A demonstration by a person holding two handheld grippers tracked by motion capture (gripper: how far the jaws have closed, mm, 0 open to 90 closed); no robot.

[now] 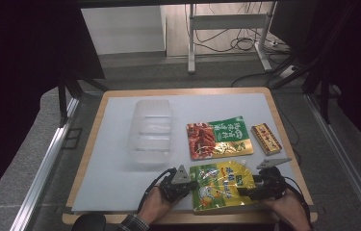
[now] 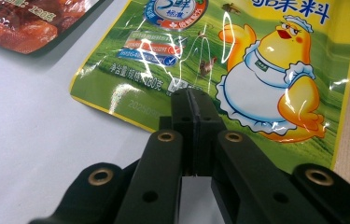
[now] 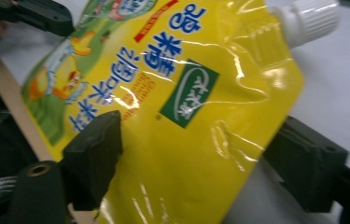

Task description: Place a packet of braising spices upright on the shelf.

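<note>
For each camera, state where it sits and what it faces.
High view: above the person's side, looking forward and down on the table; forearms, left gripper and right gripper show.
Left gripper view: rides that gripper, its shut jaws on the yellow pouch edge.
Right gripper view: rides that gripper, jaws straddling the pouch near its white cap.
All three share the pouch.

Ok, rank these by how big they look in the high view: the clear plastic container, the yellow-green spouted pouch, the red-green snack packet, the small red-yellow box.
1. Clear plastic container, largest.
2. Red-green snack packet and yellow-green spouted pouch: alike, and the pouch lies nearer the camera, so unranked.
3. Small red-yellow box, smallest.
</note>
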